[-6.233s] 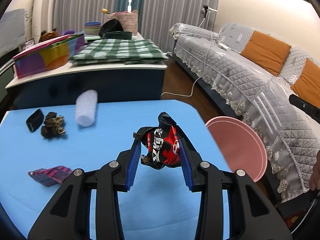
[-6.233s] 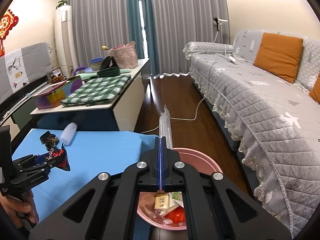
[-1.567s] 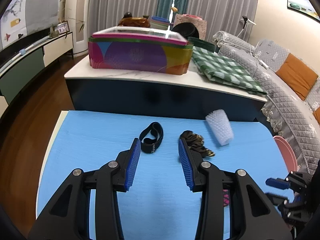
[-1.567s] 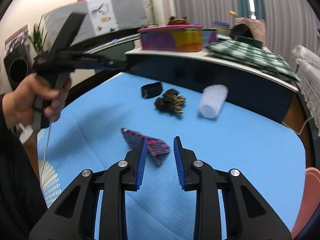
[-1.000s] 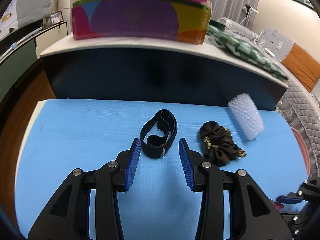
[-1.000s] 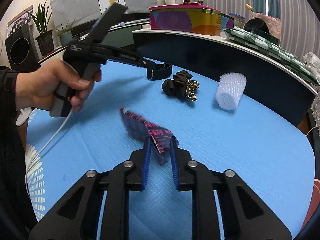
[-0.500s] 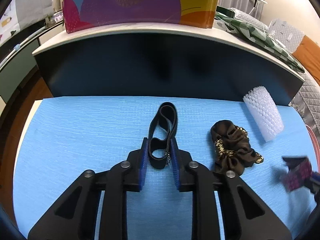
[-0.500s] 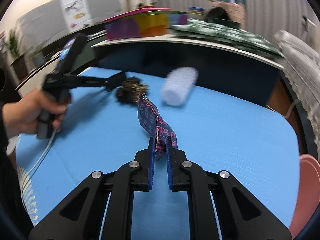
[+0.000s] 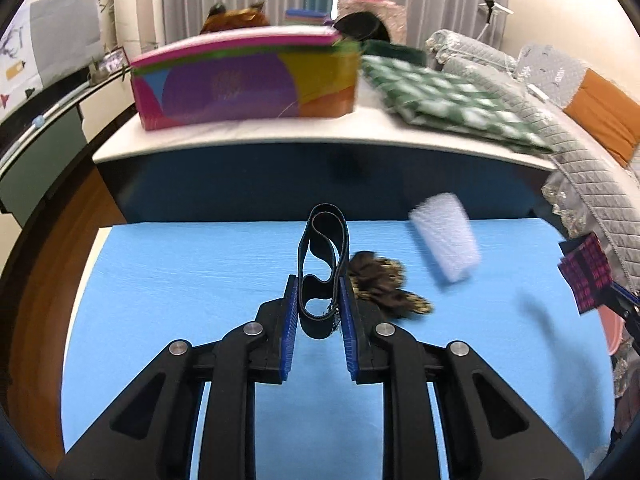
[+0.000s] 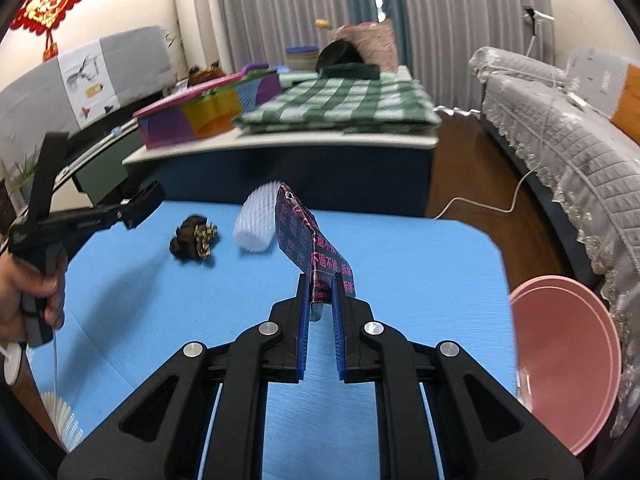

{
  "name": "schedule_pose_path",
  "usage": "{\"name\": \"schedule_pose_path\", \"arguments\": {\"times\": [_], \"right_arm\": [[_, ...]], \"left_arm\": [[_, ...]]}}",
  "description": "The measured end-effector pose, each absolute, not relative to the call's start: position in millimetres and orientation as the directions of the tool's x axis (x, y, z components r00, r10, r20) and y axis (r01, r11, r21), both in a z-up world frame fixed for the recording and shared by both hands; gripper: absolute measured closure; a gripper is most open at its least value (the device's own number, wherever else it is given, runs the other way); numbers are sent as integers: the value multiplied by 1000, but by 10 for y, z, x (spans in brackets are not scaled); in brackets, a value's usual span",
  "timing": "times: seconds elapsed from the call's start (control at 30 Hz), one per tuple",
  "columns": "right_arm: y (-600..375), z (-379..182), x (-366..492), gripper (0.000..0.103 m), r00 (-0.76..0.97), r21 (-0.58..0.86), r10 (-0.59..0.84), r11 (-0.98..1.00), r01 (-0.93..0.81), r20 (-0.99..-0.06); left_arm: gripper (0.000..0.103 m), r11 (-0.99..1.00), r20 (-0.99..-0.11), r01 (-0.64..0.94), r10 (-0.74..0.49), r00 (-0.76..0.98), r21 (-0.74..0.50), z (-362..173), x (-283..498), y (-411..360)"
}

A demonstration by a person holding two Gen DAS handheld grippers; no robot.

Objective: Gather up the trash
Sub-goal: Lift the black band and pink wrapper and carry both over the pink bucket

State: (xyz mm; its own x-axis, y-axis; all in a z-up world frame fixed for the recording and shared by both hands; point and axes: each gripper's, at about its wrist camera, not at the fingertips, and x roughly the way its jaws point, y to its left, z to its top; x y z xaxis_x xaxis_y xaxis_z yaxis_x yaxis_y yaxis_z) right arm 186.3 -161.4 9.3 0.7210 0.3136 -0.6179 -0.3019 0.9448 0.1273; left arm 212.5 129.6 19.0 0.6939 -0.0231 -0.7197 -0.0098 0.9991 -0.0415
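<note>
My left gripper is shut on a black elastic band, which stands up from the pads above the blue table. My right gripper is shut on a dark wrapper with pink print, held clear of the table. In the left wrist view that wrapper shows at the right edge. In the right wrist view the left gripper hangs over the table's left side, in a hand. A brown scrunchie and a white foam net roll lie on the table.
A pink bin stands on the floor past the table's right edge. Behind the table is a dark counter with a colourful box and a green checked cloth. A grey sofa runs along the right.
The left gripper has closed on the black band and lifted it off the table. The right gripper has raised the wrapper and carried it to the right, toward the pink bin.
</note>
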Motion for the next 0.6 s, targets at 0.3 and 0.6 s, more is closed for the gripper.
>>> {"name": "schedule_pose_path", "arguments": {"times": [0.3,0.6], "right_arm": [[-1888,342,1673,92,765,135,281,959,-250,-579],[-2290,460,1547,92,803,137,227,974,-181,-552]], "left_arm": [[83,996,-688,28,-78,721,-83,367,1851,911],[83,992,-664,94,-125,737,-83,309,1720,342]]}}
